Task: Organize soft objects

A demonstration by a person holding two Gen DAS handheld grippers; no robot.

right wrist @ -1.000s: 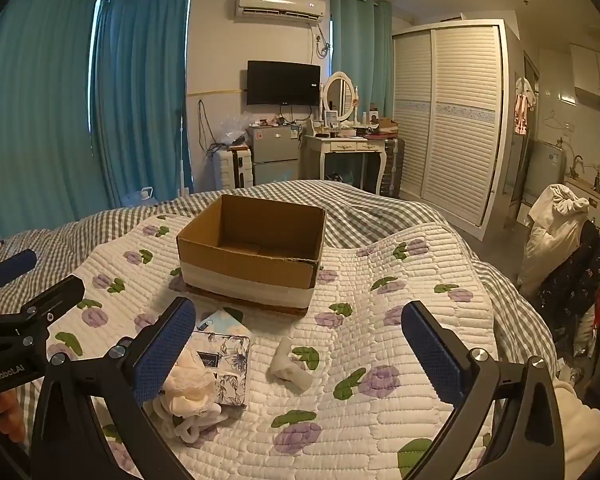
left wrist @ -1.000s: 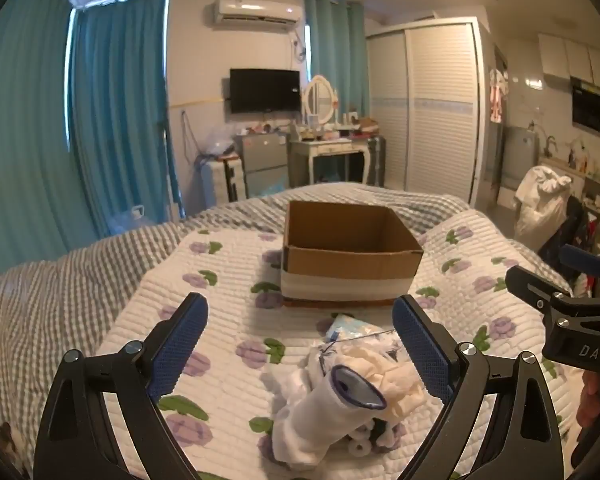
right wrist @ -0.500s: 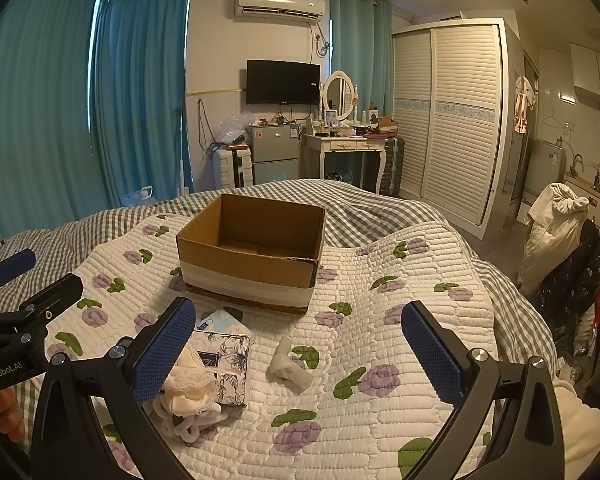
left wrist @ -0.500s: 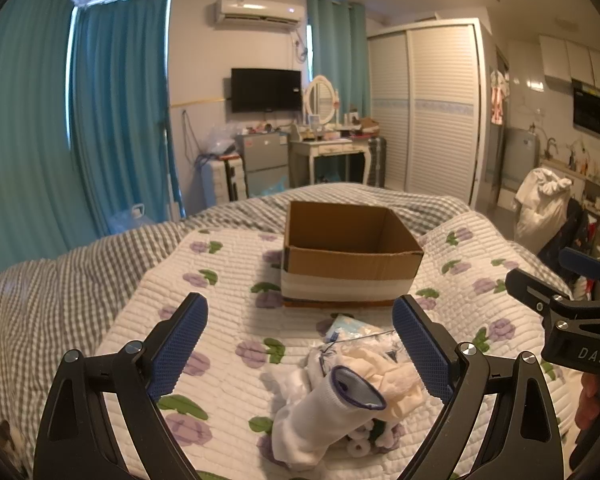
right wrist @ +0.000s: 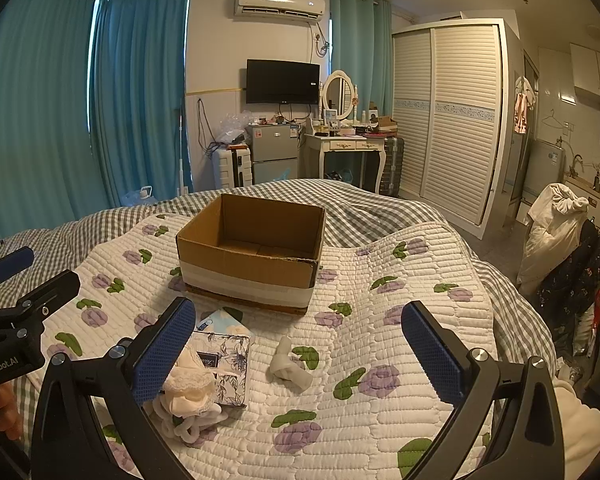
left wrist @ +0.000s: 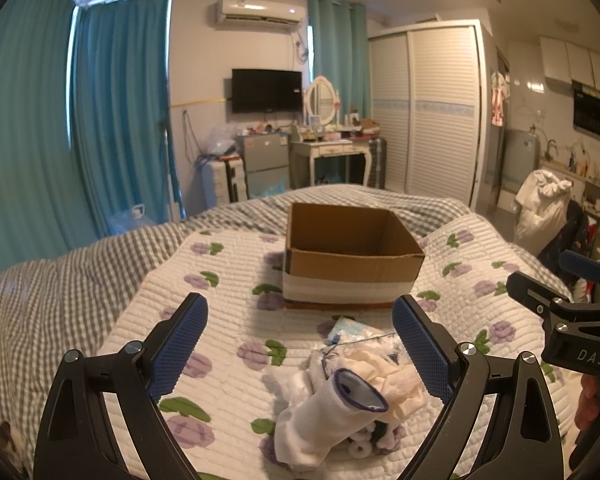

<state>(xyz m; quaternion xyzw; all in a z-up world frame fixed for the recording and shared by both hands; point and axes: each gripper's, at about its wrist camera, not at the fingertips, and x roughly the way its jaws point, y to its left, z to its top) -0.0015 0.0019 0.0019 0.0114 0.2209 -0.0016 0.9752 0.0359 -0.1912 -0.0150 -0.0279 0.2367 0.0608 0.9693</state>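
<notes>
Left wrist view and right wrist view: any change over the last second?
No visible change. Both hand-held grippers, left and right, hang open over the quilt, holding nothing. The cardboard box, the white sock on the soft pile, the floral pack and the small white roll lie where they were.

Matt cardboard box (right wrist: pixel 256 256); quilted cloth bedspread (right wrist: pixel 380 344); knit sock (left wrist: pixel 324 420); textured rubbery tong pads (left wrist: pixel 422 350).

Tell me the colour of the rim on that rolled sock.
Dark purple-blue rim on a white rolled sock, clearest in the left wrist view.
</notes>
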